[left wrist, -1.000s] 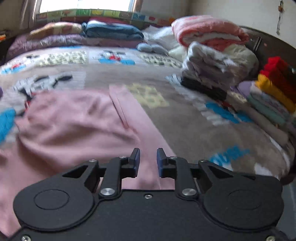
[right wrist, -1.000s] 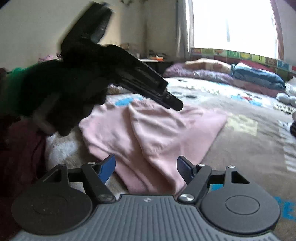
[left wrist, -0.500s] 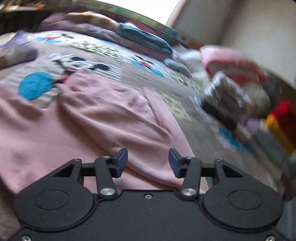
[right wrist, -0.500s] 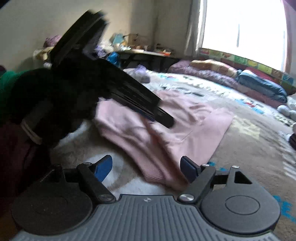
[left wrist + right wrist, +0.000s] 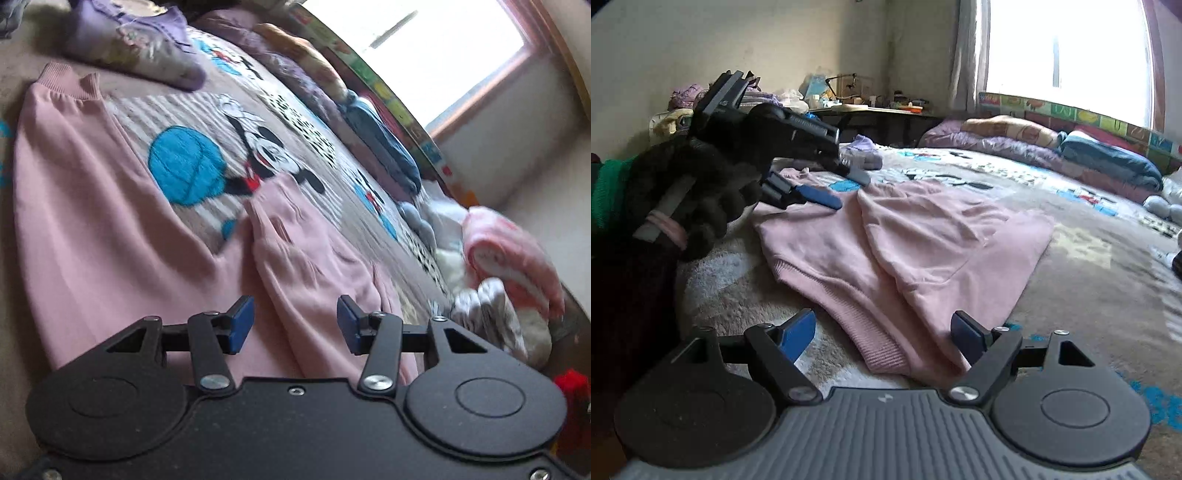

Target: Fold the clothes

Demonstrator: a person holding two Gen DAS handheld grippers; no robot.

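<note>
A pink sweatshirt [image 5: 103, 229] lies spread on the cartoon-print bedcover [image 5: 258, 147], partly folded, with one layer lying over the middle [image 5: 923, 236]. Its ribbed cuff points to the far left. My left gripper [image 5: 294, 325] hovers open over the pink cloth with nothing between its blue pads. In the right wrist view a black-gloved hand [image 5: 701, 192] holds that left gripper [image 5: 842, 186] above the garment's far left side. My right gripper [image 5: 882, 332] stands wide open at the near ribbed hem [image 5: 879, 350]. The hem lies below and just ahead of its fingers, not gripped.
A crumpled purple garment [image 5: 140, 48] lies beyond the cuff. Folded stacks of clothes [image 5: 509, 258] sit at the right of the bed, and pillows [image 5: 1108, 155] lie under the window. A cluttered desk [image 5: 857, 107] stands against the far wall. Dark red cloth [image 5: 628, 295] lies at the near left.
My left gripper's jaws have opened from nearly shut. It has rolled and swung left across the pink sweatshirt. The right gripper has stayed put and its jaws stand slightly wider.
</note>
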